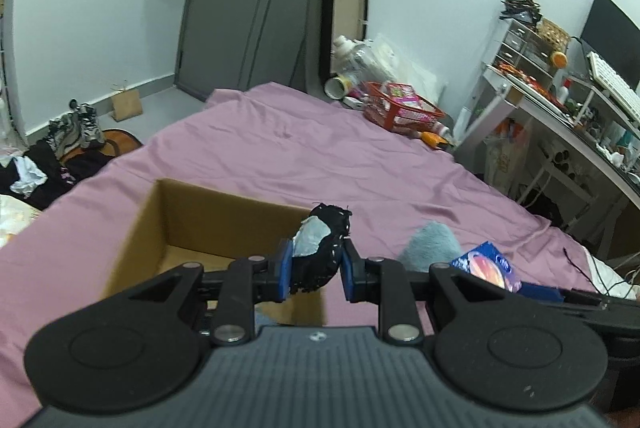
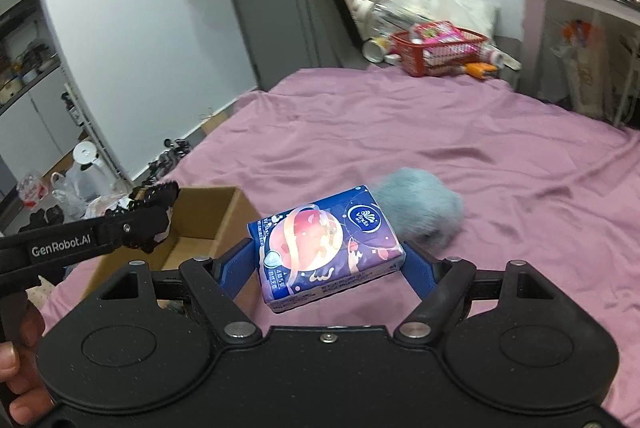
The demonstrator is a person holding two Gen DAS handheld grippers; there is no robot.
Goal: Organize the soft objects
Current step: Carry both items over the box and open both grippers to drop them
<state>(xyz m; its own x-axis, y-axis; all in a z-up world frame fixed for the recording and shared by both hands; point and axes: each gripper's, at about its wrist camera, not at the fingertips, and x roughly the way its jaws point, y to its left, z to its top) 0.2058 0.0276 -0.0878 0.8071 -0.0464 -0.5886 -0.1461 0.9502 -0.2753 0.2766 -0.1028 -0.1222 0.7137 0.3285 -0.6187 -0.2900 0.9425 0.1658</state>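
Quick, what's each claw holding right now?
Left claw: closed on a black and white soft thing.
Right claw: closed on a blue tissue pack.

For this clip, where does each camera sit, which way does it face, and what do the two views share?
Left wrist: on the left gripper, facing forward over the cardboard box; its fingers clamp a black-and-white soft item.
Right wrist: on the right gripper, facing across the bed; it grips a tissue pack; a hand shows bottom left.
Shared: box, pack, fluffy blue-grey item, red basket.
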